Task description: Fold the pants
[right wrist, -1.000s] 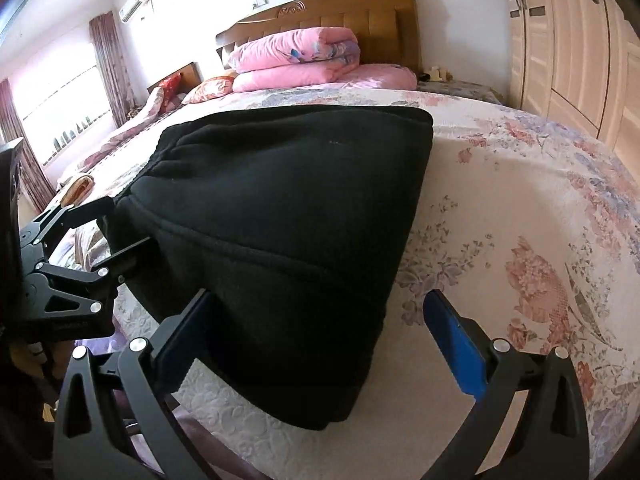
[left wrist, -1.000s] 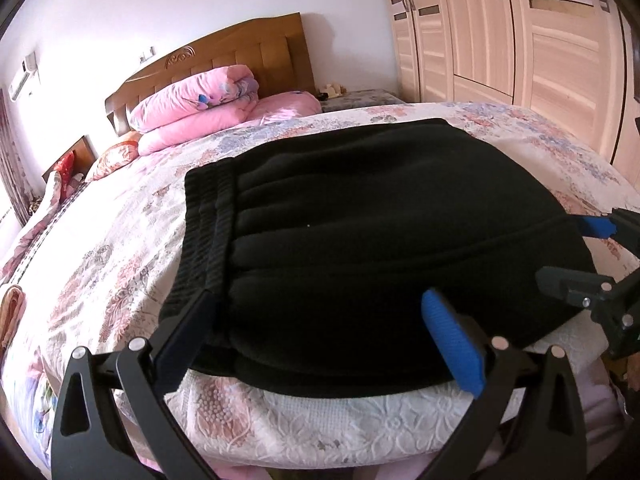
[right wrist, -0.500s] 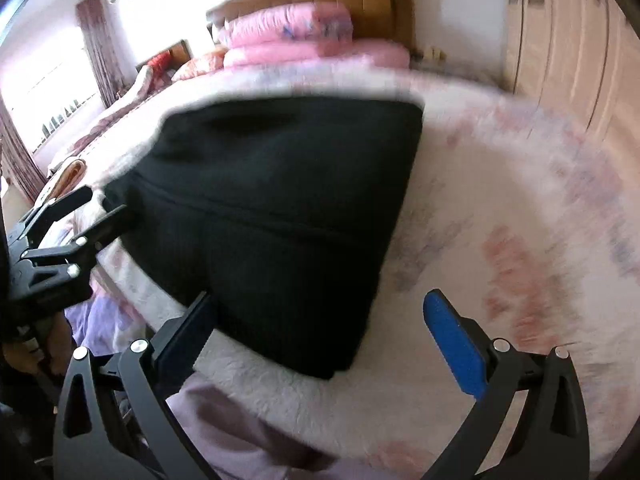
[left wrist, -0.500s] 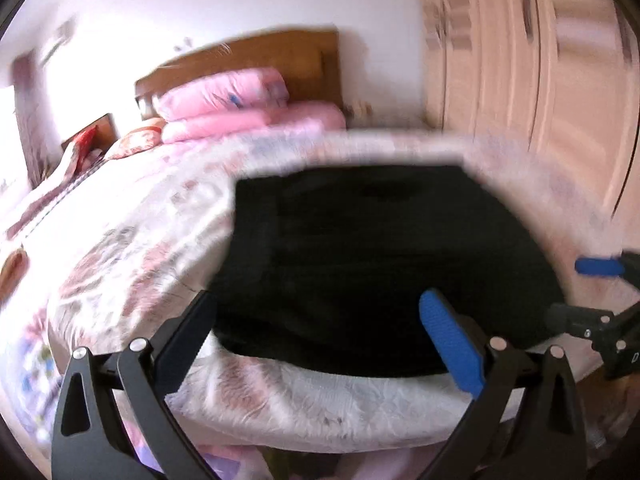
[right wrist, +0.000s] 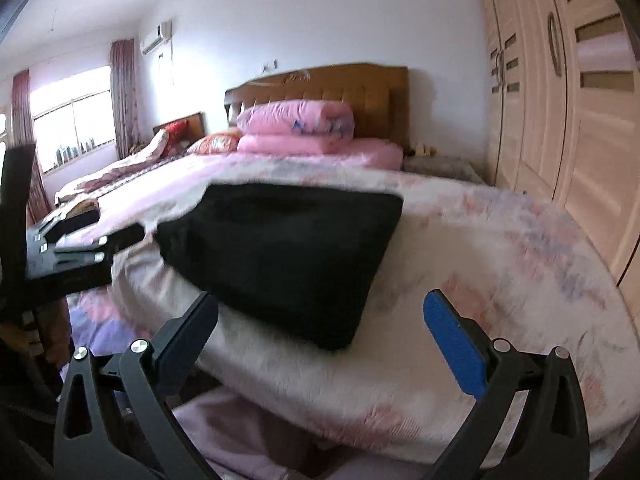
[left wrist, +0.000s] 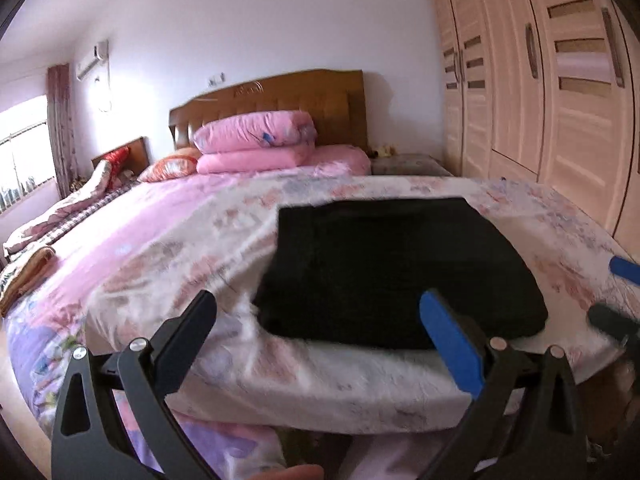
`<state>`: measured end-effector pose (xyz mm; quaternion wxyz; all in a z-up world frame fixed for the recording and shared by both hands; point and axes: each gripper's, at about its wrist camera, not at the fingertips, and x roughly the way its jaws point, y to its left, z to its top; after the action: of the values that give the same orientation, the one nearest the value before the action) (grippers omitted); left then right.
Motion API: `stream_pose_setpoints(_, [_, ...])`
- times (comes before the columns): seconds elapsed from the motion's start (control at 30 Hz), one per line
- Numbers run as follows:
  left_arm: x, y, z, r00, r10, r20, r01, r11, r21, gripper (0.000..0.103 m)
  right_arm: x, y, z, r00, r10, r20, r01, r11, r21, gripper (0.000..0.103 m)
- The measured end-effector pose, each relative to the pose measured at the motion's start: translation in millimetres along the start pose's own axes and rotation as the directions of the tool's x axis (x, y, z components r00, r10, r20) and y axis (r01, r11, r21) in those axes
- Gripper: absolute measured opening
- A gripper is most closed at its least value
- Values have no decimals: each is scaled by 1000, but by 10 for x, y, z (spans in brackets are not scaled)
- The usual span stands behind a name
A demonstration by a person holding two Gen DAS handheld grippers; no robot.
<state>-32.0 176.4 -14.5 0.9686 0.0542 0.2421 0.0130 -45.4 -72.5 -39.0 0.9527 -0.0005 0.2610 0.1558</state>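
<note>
**Pants folded, both claws clear**

The black pants [left wrist: 396, 272] lie folded on the bed [left wrist: 168, 240] near its foot edge. Left claw [left wrist: 320, 328] and right claw [right wrist: 324, 324] are both spread, empty, off the fabric.

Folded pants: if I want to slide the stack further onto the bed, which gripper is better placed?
Probably left gripper: open, the black pants lie between its fingers; the right gripper faces their corner.

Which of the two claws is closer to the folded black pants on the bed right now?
Right, narrowly. The right claw hangs open just off the folded black pants, near their corner at the bed edge. The left claw is also open, a bit further back from their near edge.
</note>
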Motion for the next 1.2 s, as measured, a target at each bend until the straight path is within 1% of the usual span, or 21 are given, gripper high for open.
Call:
stream_pose_setpoints(0.07, [26, -73, -51, 1000, 2, -11, -2, 1000, 22, 102, 18, 31, -120, 1000, 3, -12, -3, 1000, -20, 99])
stream_pose_setpoints(0.13, [31, -112, -74, 1000, 10, -10, -10, 999, 33, 102, -41, 36, -177, 1000, -5, 14, 5, 1000, -24, 99])
stream_pose_setpoints(0.27, [-25, -132, -81, 1000, -7, 18, 7, 1000, 23, 102, -187, 51, -149, 996, -10, 93, 12, 1000, -20, 99])
stream_pose_setpoints(0.33, [-53, -144, -79, 1000, -11, 26, 11, 1000, 23, 102, -200, 59, -117, 995, -9, 102, 12, 1000, -28, 99])
stream_pose_setpoints(0.6, [-74, -128, -82, 1000, -19, 19, 19, 1000, 14, 102, -200, 148, -73, 995, -3, 96, 10, 997, -74, 99])
stream_pose_setpoints(1.2, [-88, -161, -95, 1000, -23, 19, 22, 1000, 22, 102, -171, 134, -74, 997, -1, 81, 7, 998, -68, 99])
